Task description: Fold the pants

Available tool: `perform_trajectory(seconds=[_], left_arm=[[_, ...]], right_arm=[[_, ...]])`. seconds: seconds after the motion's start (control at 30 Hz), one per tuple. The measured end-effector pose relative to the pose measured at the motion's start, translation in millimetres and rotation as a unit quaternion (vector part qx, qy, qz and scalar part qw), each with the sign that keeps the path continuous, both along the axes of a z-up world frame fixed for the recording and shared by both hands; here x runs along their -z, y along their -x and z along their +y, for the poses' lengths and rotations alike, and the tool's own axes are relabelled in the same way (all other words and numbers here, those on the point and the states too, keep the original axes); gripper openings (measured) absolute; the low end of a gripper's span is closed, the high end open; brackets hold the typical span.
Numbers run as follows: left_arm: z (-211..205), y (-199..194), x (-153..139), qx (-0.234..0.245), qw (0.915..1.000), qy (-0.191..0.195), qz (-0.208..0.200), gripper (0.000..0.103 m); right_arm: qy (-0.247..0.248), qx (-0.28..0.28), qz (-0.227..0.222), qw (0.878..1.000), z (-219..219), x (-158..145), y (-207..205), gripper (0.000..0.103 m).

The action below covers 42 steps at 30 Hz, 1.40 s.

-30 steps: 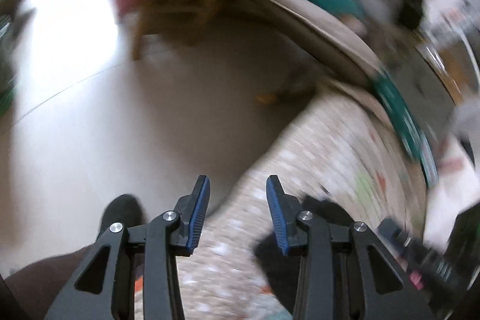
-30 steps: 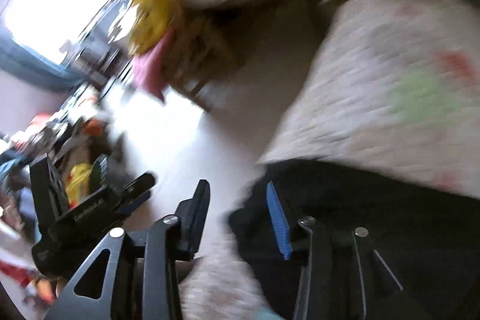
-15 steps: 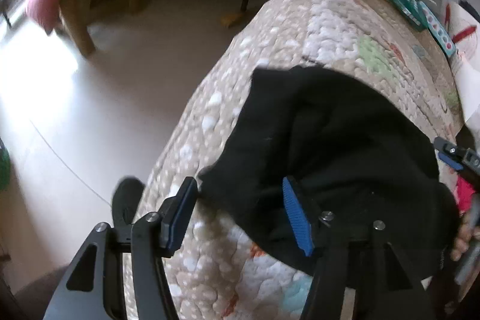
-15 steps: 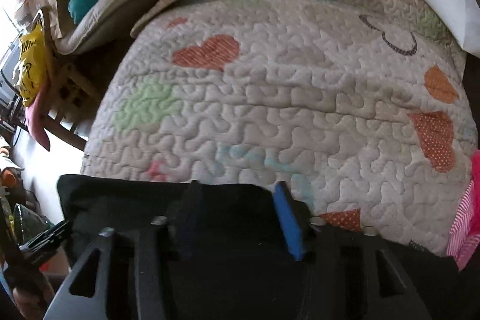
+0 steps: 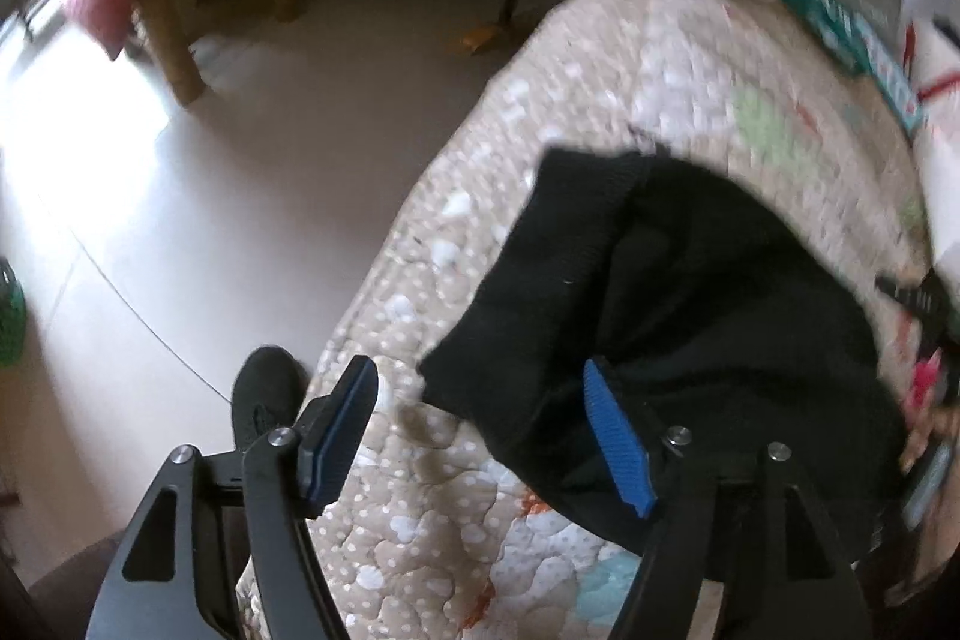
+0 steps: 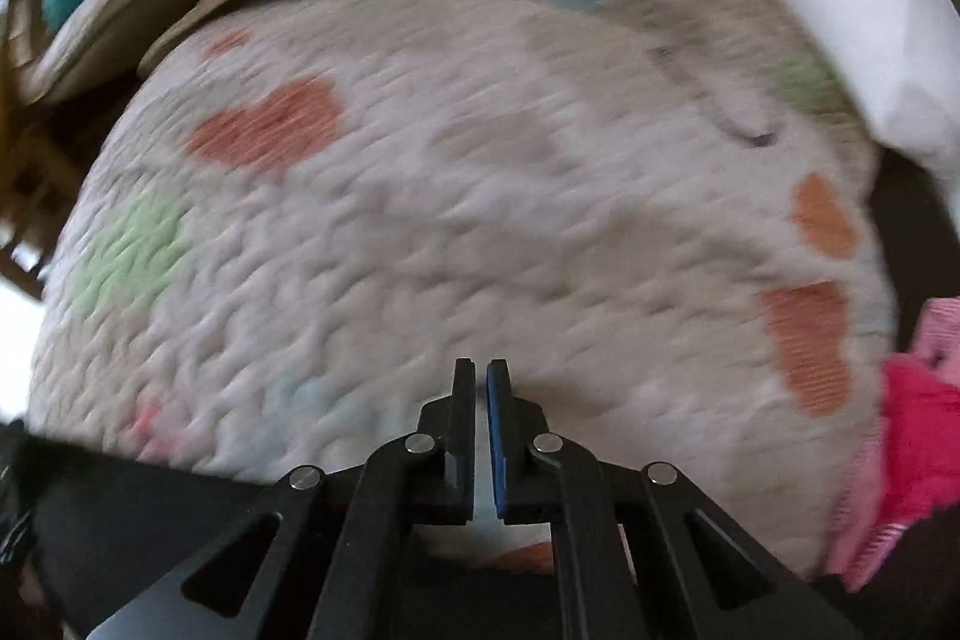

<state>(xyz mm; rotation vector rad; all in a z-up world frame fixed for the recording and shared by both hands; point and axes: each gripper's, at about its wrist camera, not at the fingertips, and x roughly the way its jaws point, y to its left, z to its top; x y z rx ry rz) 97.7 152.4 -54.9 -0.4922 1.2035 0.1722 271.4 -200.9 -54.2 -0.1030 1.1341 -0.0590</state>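
Left wrist view shows the left gripper, its jaws just spreading, above the black fabric pants bunched on the pale quilted blanket, while right wrist view shows the right gripper pressed together, pinching nothing, over that blanket.

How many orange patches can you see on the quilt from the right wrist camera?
3 clear: one upper left, two at the right edge, one above the other. A sliver behind the tongs may be a fourth; the black pants could hide more.
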Motion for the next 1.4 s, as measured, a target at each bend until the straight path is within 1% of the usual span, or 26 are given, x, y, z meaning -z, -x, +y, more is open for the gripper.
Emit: perform_trajectory(seconds=[0.07,0.13,0.17,0.2,0.27,0.33,0.43,0.47,0.53,0.6,0.63,0.67,0.73,0.77,0.8,0.83,0.9,0.97,1.0,1.07,1.13,1.2,1.27,1.3,1.33,1.4], left_arm=[[13,4,-10,-0.029,0.9993,-0.021,-0.012,0.068],[21,3,-17,-0.042,0.9987,-0.014,-0.026,0.068],[22,2,-20,-0.047,0.9980,-0.028,-0.032,0.068],[18,-2,-24,-0.045,0.9971,-0.050,-0.036,0.068],[9,-10,-31,-0.026,0.9970,-0.059,-0.042,0.068],[-2,-17,-39,-0.012,0.9963,-0.060,-0.061,0.068],[-19,-39,-37,0.014,0.9947,-0.073,-0.071,0.068],[-23,-49,-31,0.027,0.9950,-0.072,-0.064,0.068],[-24,-71,-11,0.039,0.9961,-0.075,-0.026,0.069],[-16,-80,0,0.036,0.9980,-0.050,-0.016,0.073],[-13,-82,1,0.031,0.9982,-0.050,-0.015,0.075],[-11,-84,0,0.029,0.9976,-0.060,-0.016,0.075],[-11,-88,-6,0.029,0.9938,-0.105,-0.025,0.075],[-8,-87,-10,0.023,0.9914,-0.125,-0.031,0.070],[0,-84,-14,0.006,0.9894,-0.140,-0.037,0.068],[9,-80,-19,-0.009,0.9903,-0.131,-0.044,0.068],[32,-67,-32,-0.045,0.9937,-0.079,-0.066,0.068],[41,-53,-43,-0.060,0.9930,-0.056,-0.084,0.068],[41,-44,-47,-0.064,0.9926,-0.051,-0.091,0.068],[33,-31,-49,-0.052,0.9933,-0.034,-0.097,0.068],[12,-20,-47,-0.025,0.9943,-0.025,-0.101,0.068],[-12,-15,-38,0.013,0.9956,-0.041,-0.083,0.068],[-26,-14,-21,0.034,0.9960,-0.073,-0.040,0.068],[-26,-13,-10,0.029,0.9960,-0.084,-0.013,0.068],[-19,-9,-1,0.014,0.9975,-0.069,0.003,0.072],[2,1,1,-0.032,0.9992,-0.026,0.003,0.073]], right_arm=[[-0.015,-0.005,-0.016,1.000,-7,-15,9,0.009],[-0.020,-0.017,-0.025,0.999,-11,-29,25,0.019],[-0.024,-0.024,-0.032,0.999,-13,-36,38,0.031],[-0.032,-0.031,-0.034,0.998,-15,-42,51,0.047],[-0.056,-0.044,-0.036,0.997,-19,-50,80,0.063],[-0.065,-0.053,-0.034,0.996,-24,-54,105,0.063],[-0.070,-0.058,0.000,0.996,-29,-38,135,0.063],[-0.067,-0.056,0.011,0.996,-31,-33,143,0.063],[-0.058,-0.049,0.024,0.997,-36,-24,154,0.063],[-0.054,-0.028,0.041,0.997,-47,-14,162,0.063],[-0.053,-0.014,0.052,0.997,-53,-10,165,0.063],[-0.050,0.003,0.065,0.997,-62,-4,167,0.063],[-0.036,0.041,0.091,0.994,-83,5,170,0.063],[-0.027,0.061,0.102,0.992,-93,9,173,0.061],[-0.041,0.075,0.110,0.990,-104,12,175,0.061],[-0.043,0.088,0.115,0.988,-110,12,178,0.059],[-0.034,0.096,0.103,0.989,-110,3,183,0.061],[0.009,0.084,0.062,0.995,-93,-14,190,0.063],[0.004,0.068,0.047,0.997,-84,-20,193,0.063],[-0.021,0.032,0.028,0.999,-61,-28,199,0.063],[-0.034,0.002,0.028,0.999,-35,-24,206,0.063],[-0.038,-0.023,0.042,0.998,-11,-12,211,0.063],[-0.030,-0.036,0.065,0.997,5,7,218,0.063],[-0.026,-0.038,0.069,0.997,9,13,224,0.066],[-0.021,-0.038,0.056,0.997,10,12,230,0.070],[-0.008,-0.036,0.070,0.997,7,15,238,0.081]])
